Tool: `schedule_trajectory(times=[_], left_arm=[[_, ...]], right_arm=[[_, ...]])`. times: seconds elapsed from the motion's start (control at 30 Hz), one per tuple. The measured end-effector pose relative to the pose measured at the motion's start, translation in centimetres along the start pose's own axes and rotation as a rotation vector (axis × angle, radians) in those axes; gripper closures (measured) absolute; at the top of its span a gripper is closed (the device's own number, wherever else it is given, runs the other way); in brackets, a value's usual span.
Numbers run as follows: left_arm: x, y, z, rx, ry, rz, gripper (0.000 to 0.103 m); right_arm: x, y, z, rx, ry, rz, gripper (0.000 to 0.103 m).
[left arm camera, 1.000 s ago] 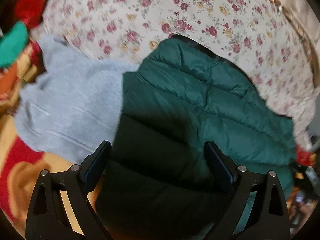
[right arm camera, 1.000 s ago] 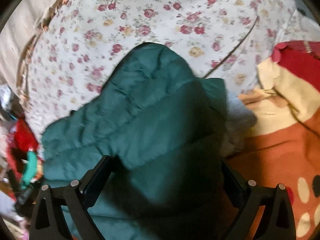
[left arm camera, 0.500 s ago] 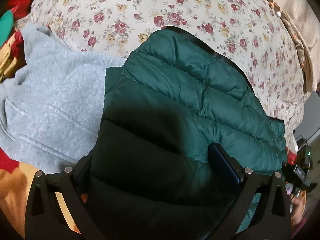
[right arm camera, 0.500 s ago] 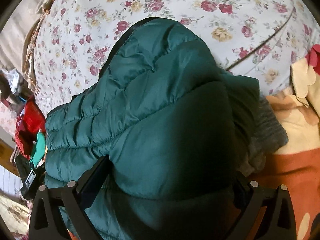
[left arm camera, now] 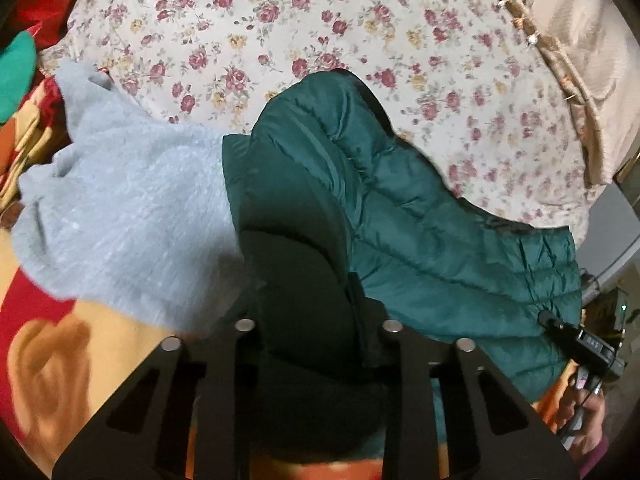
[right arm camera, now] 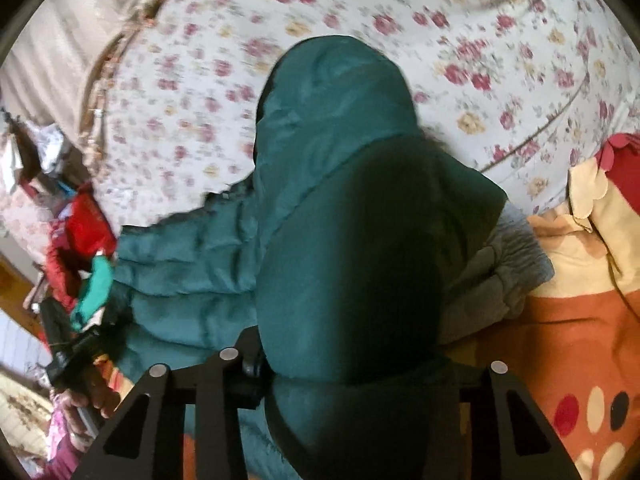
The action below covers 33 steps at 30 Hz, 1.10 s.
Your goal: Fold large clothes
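Observation:
A dark green puffer jacket (left arm camera: 440, 232) lies across a floral bed sheet (left arm camera: 280, 20). My left gripper (left arm camera: 306, 288) has a thick fold of the jacket bunched between its fingers, and its jaws are closing on the fold. In the right wrist view the jacket (right arm camera: 328, 120) humps up toward the camera. My right gripper (right arm camera: 348, 352) has a wide bulge of the jacket between its jaws, which are closing. The jacket hides its right finger.
A light grey sweater (left arm camera: 132, 208) lies beside the jacket and partly under it (right arm camera: 500, 264). An orange, red and cream blanket (left arm camera: 60, 340) covers the near part of the bed (right arm camera: 580, 340). A hand (left arm camera: 588, 408) holds a black handle at the right edge. Clutter (right arm camera: 80, 248) sits beyond the bed.
Both grippers went from wide open over the jacket to closed on folds of it. Both have risen a little, pulling the fabric up into a bunch.

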State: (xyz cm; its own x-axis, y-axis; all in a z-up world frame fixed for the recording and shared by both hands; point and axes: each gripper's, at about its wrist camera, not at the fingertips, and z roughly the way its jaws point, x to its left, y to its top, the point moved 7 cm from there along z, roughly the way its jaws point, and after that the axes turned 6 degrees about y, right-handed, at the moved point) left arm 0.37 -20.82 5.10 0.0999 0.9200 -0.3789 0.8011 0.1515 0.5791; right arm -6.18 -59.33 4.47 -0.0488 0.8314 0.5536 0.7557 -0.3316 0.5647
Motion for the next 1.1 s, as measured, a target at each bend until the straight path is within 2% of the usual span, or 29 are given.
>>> schedule_trajectory(times=[0.07,0.13,0.3,0.4,0.43,0.47,0.5,0.53,0.57,0.6,0.67,0.73,0.9,1.0,1.1], left_arm=[[0.0,-0.6,-2.1,0.020,-0.022,-0.003,0.086],[-0.1,-1.2,-4.9,0.026,-0.045,0.007,0.086],[0.5,-3.5,-10.0,0.056,-0.006,0.073,0.086],[1.5,-5.2,-10.3,0.081,0.062,0.098,0.084],[1.8,-5.5,-10.0,0.072,0.087,0.097,0.080],[2.1,-5.6,-9.3,0.056,0.114,0.090,0.070],[2.3,-5.6,-8.4,0.043,0.130,0.088,0.063],[2.4,-5.6,-7.2,0.035,0.149,0.102,0.047],[2.6,-5.8,-5.9,0.044,0.170,0.113,0.041],[3.0,-6.0,-5.0,0.055,0.183,0.115,0.040],[3.5,-6.4,-3.5,0.073,0.197,0.113,0.028],[3.9,-6.4,-3.1,0.067,0.203,0.101,0.024],[4.2,-6.5,-4.5,0.081,0.213,0.068,0.024],[3.7,-6.6,-6.2,0.030,0.260,0.084,0.024],[2.8,-6.9,-8.0,-0.037,0.283,0.109,0.024]], right_arm=[[1.4,-0.4,-1.4,-0.001,0.033,-0.008,0.060],[2.7,-1.6,-2.8,0.016,0.062,-0.013,0.061],[4.6,-6.4,-5.7,0.087,0.115,0.013,0.061],[3.3,-9.0,-6.5,0.115,0.099,0.063,0.059],[2.5,-9.5,-6.4,0.110,0.084,0.086,0.057],[1.7,-9.7,-6.0,0.099,0.059,0.113,0.055],[0.1,-10.2,-5.4,0.087,0.005,0.148,0.049],[-0.7,-10.8,-4.9,0.093,-0.032,0.166,0.041],[-1.7,-11.4,-4.2,0.109,-0.075,0.196,0.037],[-2.2,-11.9,-4.0,0.109,-0.088,0.219,0.034],[-2.1,-12.2,-4.4,0.079,-0.088,0.234,0.034],[-1.8,-12.2,-5.2,0.072,-0.125,0.199,0.030],[-0.2,-11.5,-8.5,0.006,-0.215,0.119,0.029],[1.3,-11.4,-10.1,-0.039,-0.215,0.081,0.023],[3.2,-12.0,-10.3,-0.058,-0.213,0.041,0.022]])
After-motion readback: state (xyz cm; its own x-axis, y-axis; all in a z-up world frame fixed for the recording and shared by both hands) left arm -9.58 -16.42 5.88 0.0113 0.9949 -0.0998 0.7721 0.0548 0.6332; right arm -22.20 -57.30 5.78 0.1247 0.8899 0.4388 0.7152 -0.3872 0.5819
